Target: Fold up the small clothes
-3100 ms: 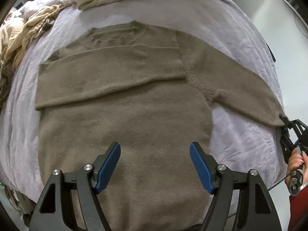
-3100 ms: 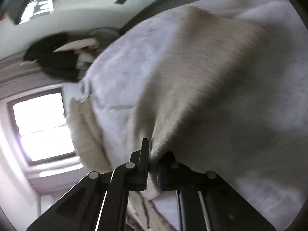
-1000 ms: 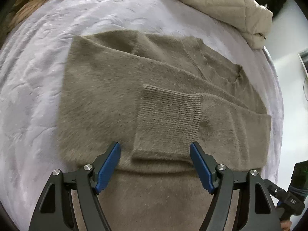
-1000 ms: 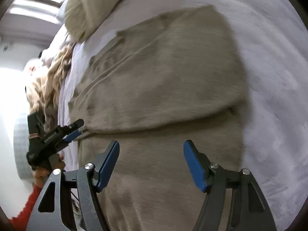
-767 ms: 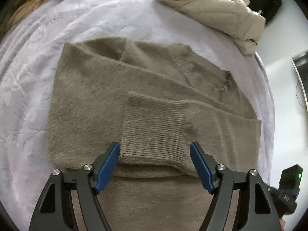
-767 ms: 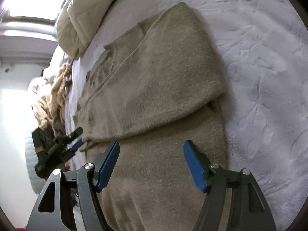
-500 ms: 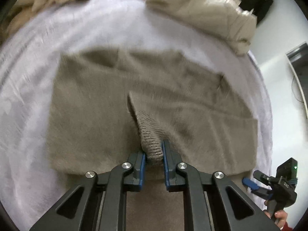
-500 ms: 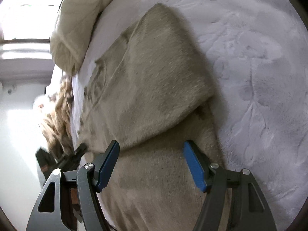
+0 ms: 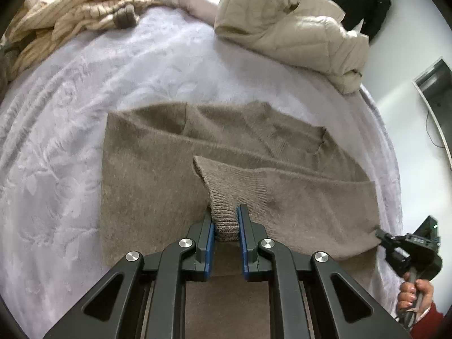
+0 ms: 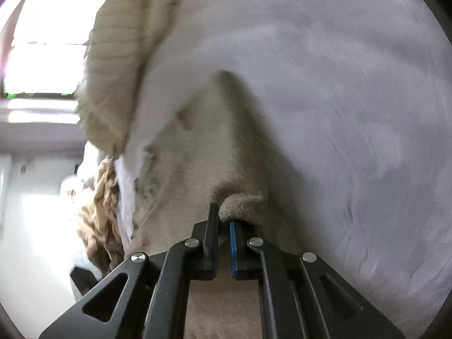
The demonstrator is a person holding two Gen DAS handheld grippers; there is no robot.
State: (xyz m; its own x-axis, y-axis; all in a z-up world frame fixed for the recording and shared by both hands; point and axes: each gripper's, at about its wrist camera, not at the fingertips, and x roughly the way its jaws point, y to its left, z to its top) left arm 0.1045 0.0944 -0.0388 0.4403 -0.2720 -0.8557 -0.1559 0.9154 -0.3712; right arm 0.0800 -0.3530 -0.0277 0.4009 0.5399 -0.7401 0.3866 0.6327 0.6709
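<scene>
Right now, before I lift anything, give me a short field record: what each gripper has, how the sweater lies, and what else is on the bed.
left gripper: shut on the ribbed sleeve cuff, pinched between the blue-padded fingers
right gripper: shut on a folded edge of the sweater
sweater: taupe knit, flat on the lilac bedspread, sleeves folded across the body
other items: cream quilted jacket, cream cable-knit garment
image quality: right wrist view is blurred

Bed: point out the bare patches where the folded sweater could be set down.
Bare bedspread lies left of the sweater, and a strip runs between it and the quilted jacket. The far left corner is crowded by knitwear. The sweater's right edge meets the bed's edge, by the right gripper.
</scene>
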